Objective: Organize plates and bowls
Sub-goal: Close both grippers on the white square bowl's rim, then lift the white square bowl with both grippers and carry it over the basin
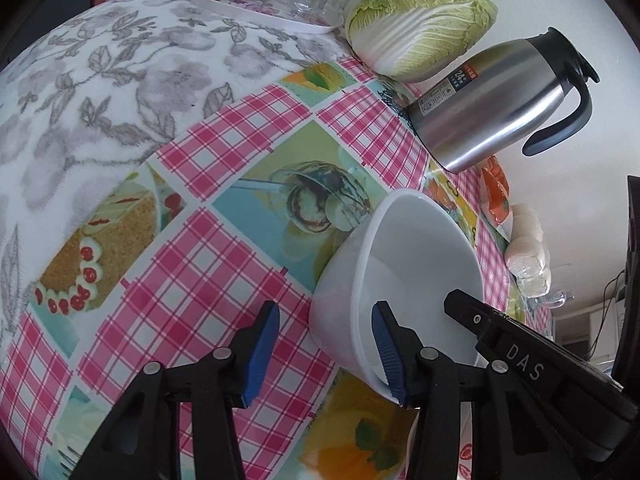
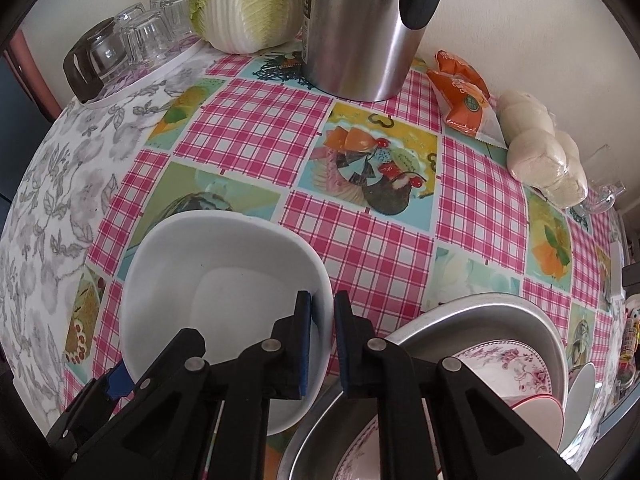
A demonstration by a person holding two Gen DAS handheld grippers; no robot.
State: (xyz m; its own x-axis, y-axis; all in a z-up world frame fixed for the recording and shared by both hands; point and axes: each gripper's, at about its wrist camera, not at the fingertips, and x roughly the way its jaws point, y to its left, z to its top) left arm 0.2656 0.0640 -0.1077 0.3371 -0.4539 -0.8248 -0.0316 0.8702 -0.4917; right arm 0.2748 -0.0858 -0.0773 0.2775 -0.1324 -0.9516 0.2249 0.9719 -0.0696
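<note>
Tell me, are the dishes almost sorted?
Not yet, it looks like. Nothing looks put away. In hand: the white bowl, its rim pinched by the right gripper; the left gripper straddles the other side, not pressing. Left: flowered plates and more dishes still piled in the metal basin.

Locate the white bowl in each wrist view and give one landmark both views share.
Left wrist: white bowl lower right of centre, tilted, one left tool finger inside its rim.
Right wrist: lower left, right tool clamped on its rim.
Shared landmark: steel jug.
</note>
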